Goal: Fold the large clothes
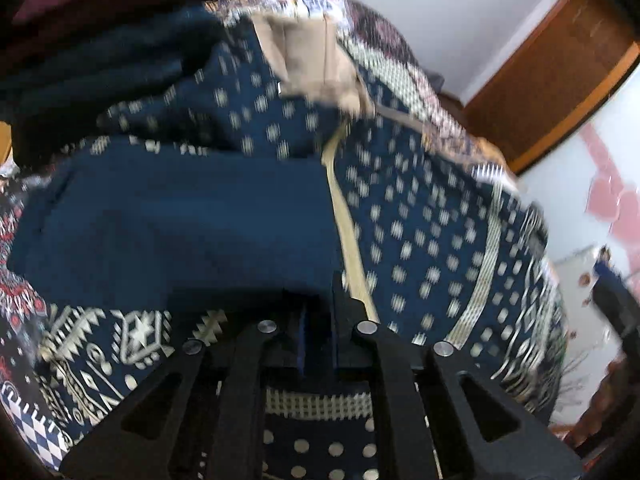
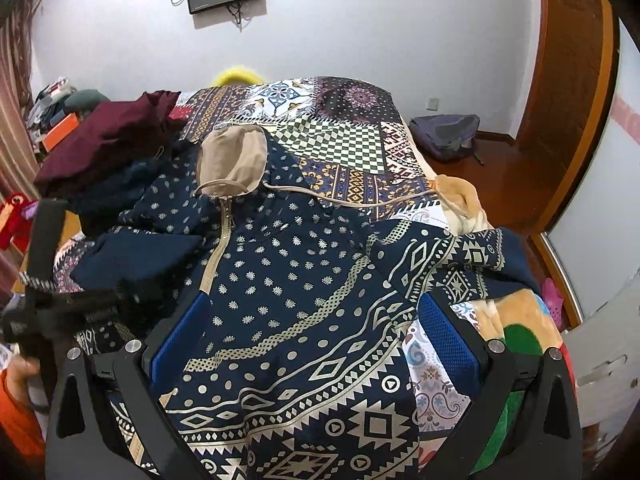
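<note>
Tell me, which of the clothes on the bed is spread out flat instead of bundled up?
The navy patterned hoodie with the tan-lined hood, laid open across the bed. The maroon garment and the dark one under it sit crumpled in a heap at its left.

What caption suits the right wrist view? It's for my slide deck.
Open right gripper over a navy patterned hoodie spread on a patchwork bedspread.

Navy hooded jacket [image 2: 296,280], cream dot and geometric print, tan-lined hood [image 2: 232,160] at upper centre; spread front-up on bed, zipper closed, left sleeve folded across chest.
</note>
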